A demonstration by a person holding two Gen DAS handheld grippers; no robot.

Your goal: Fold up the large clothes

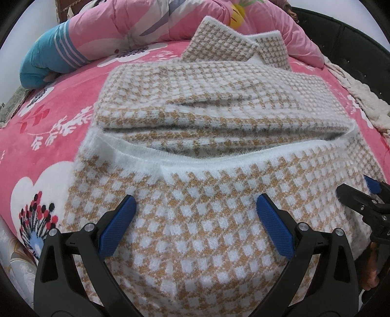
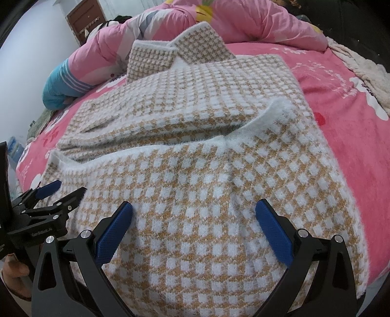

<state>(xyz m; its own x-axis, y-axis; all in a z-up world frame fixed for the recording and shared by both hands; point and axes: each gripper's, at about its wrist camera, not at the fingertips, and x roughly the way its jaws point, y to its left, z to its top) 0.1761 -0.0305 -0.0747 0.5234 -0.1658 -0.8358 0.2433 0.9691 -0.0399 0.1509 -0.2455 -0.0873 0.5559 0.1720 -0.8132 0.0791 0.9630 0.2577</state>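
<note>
A fuzzy tan-and-white checked knit garment [image 1: 195, 231] lies on the pink bed, folded in layers, its white-trimmed near part lying over the folded stack [image 1: 195, 102]; it also shows in the right wrist view [image 2: 195, 195]. My left gripper [image 1: 195, 207] is open, its blue pads wide apart just over the near part. My right gripper [image 2: 193, 212] is open the same way beside it. Each gripper appears at the other view's edge: the right [image 1: 365, 195], the left [image 2: 58, 192]. Two checked flaps [image 1: 234, 41] stick up at the far end.
The pink floral bedspread [image 1: 61, 122] surrounds the garment. A pink quilt [image 1: 136, 26] and a blue striped pillow [image 1: 46, 63] lie at the far side. A cream fuzzy blanket [image 1: 360, 97] sits at the right edge. A brown door [image 2: 85, 19] stands at the far left.
</note>
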